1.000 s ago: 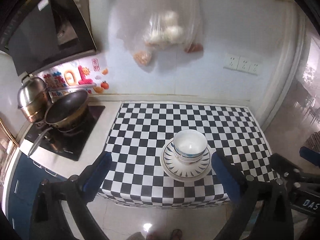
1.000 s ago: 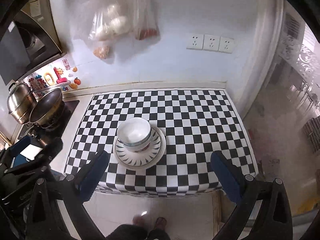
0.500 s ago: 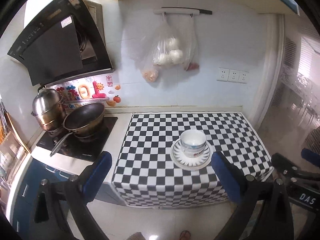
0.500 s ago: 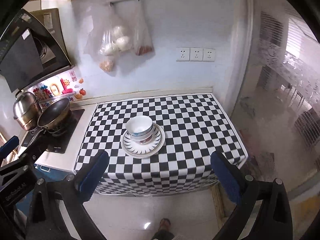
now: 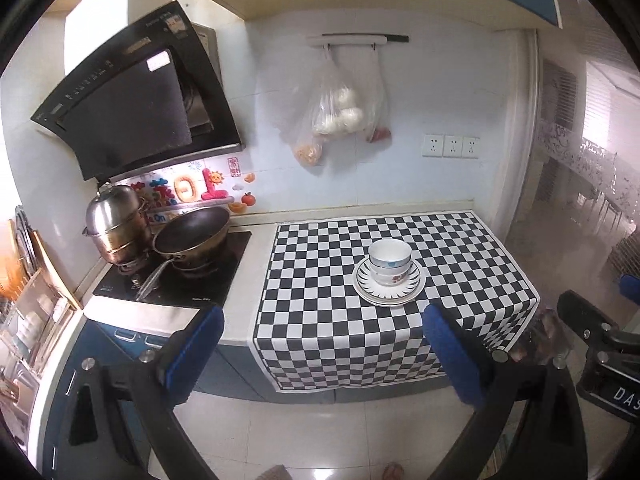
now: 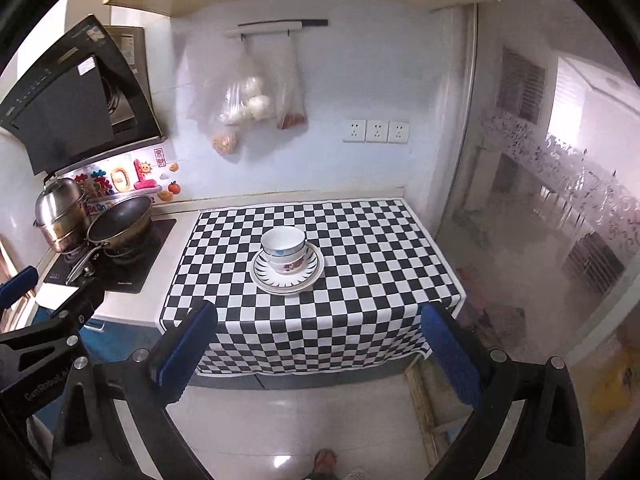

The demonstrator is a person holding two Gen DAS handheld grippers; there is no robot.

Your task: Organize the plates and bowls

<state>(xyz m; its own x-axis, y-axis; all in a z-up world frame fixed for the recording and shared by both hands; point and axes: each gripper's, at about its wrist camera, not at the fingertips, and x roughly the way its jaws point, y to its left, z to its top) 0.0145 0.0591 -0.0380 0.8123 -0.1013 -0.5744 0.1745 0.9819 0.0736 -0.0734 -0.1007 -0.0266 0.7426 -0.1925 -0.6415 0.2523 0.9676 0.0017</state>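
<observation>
On the checkered worktop (image 5: 460, 248) sit two stacked bowls (image 5: 389, 265) on stacked plates (image 5: 388, 294). Both the left gripper (image 5: 320, 344) and the right gripper (image 6: 318, 340) hang well back from them, over the floor, fingers (image 6: 188, 344) spread wide and holding nothing.

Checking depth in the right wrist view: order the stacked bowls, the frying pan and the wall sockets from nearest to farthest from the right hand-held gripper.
1. Bowls, centre of the checkered cloth.
2. Frying pan, left, on the stove.
3. Wall sockets, on the back wall, right of centre.
</observation>
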